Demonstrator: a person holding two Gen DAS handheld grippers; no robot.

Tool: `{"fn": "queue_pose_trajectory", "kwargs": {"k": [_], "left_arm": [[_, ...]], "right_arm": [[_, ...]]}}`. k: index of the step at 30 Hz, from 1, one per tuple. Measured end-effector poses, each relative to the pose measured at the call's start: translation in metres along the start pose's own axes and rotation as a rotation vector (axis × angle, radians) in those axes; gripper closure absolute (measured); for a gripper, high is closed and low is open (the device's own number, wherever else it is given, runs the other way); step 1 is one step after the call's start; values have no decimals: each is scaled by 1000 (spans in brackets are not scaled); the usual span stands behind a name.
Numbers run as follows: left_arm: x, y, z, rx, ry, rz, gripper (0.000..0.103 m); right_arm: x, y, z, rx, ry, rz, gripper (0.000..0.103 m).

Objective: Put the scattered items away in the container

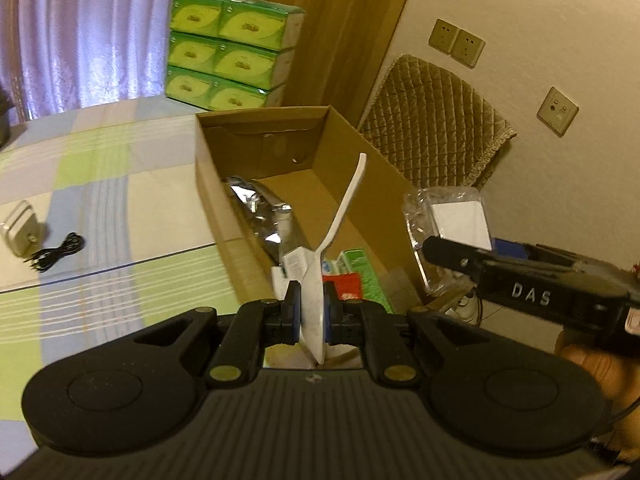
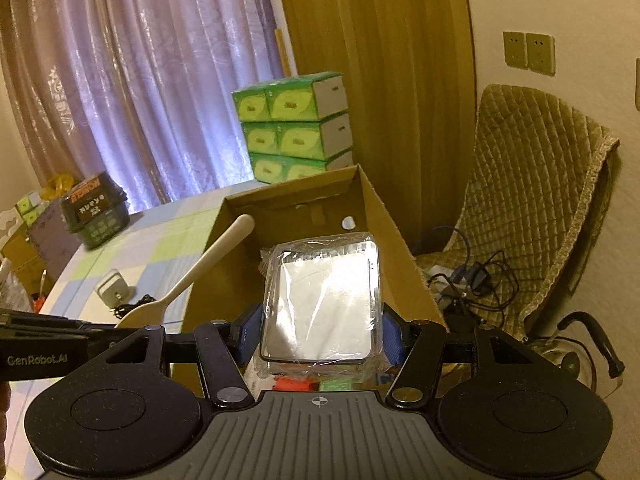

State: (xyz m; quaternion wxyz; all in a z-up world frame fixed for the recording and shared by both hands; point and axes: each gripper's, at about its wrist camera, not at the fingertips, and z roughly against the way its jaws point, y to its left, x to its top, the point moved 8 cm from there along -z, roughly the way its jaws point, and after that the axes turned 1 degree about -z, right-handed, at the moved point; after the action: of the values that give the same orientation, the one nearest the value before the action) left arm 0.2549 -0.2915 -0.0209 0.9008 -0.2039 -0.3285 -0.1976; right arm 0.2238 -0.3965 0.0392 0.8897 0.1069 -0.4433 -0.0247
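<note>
My left gripper (image 1: 312,312) clamped the white spoon (image 1: 334,240) by its bowl above the cardboard box (image 1: 224,184).

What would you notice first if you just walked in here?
Probably the white spoon pinched upright in the left gripper, right over the open cardboard box. Beside it, the right gripper holds a plastic-wrapped packet above the same box. Behind, bright green tissue packs are stacked on the checked tablecloth.
</note>
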Motion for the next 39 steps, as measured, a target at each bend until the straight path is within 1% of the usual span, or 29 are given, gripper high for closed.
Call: {"fn": "queue_pose_trajectory", "kwargs": {"k": [12,22,23,24,25,26,28,29,39], "left_arm": [[5,-10,-32,-23,36,12,96],[8,-13,-42,-23,41,16,95],[9,-11,-43,-12,37,18,88],[10,-10,-44,-1,35,20,75],[10,-8,-45,6,33,21,49],[10,-6,-44,10,24,18,48],[8,-3,-43,20,21,7,52],[6,0,-41,24,20,13,52],[-12,24,-18,68,6,39,53]], "right_arm": [[1,-19,-14,-11,15,-10,41],[5,-23,-17,-15,13,-13,41],[5,-24,-17,-17,12,-15,41],[5,-25,-16,-19,11,-15,41],[5,-26,-16,-20,10,-16,41],[5,-27,-15,-22,10,-17,41],[5,-28,-14,-24,11,-17,41],[4,-29,-14,-25,11,-16,41],[1,-18,-17,-3,21,-11,41]]}}
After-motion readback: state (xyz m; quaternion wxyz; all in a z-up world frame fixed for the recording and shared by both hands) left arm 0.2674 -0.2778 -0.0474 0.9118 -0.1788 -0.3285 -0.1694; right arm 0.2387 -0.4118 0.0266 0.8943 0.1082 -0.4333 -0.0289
